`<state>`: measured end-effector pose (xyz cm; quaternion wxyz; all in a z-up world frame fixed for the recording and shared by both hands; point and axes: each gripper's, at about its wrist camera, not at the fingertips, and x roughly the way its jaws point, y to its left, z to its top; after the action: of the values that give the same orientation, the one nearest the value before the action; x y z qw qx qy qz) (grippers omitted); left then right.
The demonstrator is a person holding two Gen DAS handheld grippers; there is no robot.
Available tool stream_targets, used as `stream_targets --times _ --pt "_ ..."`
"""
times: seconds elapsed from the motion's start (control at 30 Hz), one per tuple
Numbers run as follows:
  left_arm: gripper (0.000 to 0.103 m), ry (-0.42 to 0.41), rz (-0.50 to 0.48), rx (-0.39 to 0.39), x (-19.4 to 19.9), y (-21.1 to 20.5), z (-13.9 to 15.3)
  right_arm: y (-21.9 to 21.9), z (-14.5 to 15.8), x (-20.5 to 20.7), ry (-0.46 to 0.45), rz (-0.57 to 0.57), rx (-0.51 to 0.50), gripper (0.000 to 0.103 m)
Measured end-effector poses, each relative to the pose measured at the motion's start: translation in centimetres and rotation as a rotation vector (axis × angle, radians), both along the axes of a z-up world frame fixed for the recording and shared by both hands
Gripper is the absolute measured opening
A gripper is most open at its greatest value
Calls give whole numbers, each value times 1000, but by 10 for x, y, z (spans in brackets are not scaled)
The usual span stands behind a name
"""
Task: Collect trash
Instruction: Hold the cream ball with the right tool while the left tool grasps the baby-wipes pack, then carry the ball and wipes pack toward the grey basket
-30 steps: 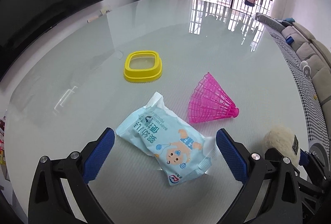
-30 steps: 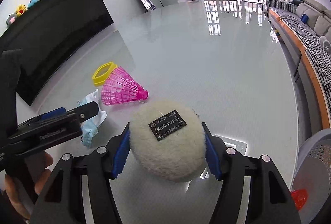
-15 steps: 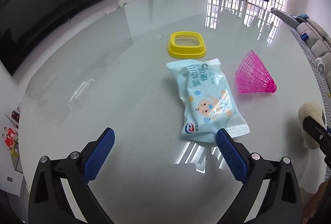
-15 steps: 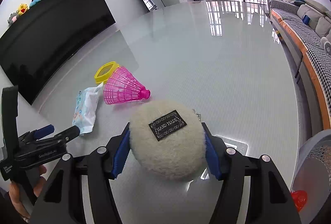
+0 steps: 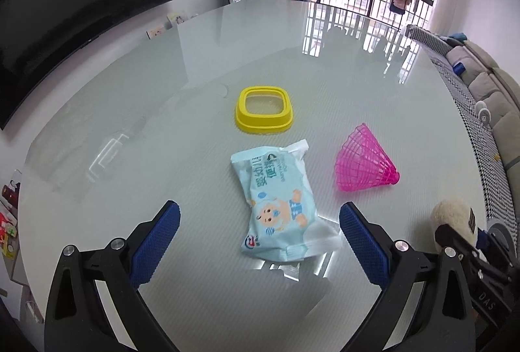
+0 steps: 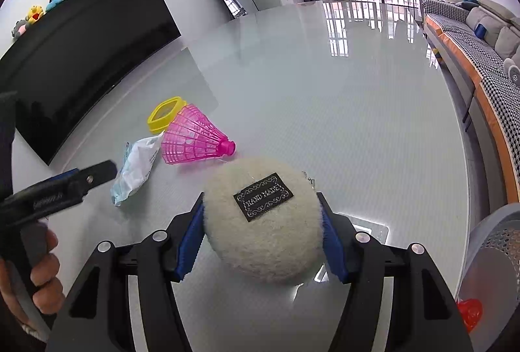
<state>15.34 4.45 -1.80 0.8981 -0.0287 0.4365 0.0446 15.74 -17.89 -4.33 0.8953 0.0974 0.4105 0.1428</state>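
Observation:
A light blue wipes packet lies flat on the glossy white table. My left gripper hovers over its near end, open, with the blue pads well clear of it on both sides. Beyond the packet are a yellow plastic ring and a pink plastic shuttlecock. My right gripper is shut on a cream fluffy ball with a black label, held above the table. The right wrist view also shows the left gripper, the packet, the shuttlecock and the ring.
A grey mesh bin with something red beside it stands off the table's right edge. A sofa runs along the right, a dark TV along the left. A hand holds the left gripper.
The left gripper drew back from the wipes packet, then swung so the packet sits centred between its fingers again; the packet lies at a different angle. The right gripper and ball stayed still.

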Motion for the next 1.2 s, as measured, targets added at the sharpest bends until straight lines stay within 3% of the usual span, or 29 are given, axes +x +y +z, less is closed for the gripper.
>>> stream_targets --times 0.17,0.43,0.57,0.7,0.9,1.2 --pt "97 31 2 38 23 -5 -13 0 0 1 1 2 6 61" --pt "95 84 13 25 37 4 -35 1 1 2 2 8 3 61" --pt "71 102 9 -3 38 10 -42 1 2 2 3 9 1 61" --pt "56 94 5 -15 36 14 -42 1 2 2 3 9 -3 61" --pt "48 73 -2 -28 26 13 -38 1 3 1 2 9 -7 61" --pt "48 22 -32 -15 -3 10 -21 0 3 -1 -5 3 -16 61"
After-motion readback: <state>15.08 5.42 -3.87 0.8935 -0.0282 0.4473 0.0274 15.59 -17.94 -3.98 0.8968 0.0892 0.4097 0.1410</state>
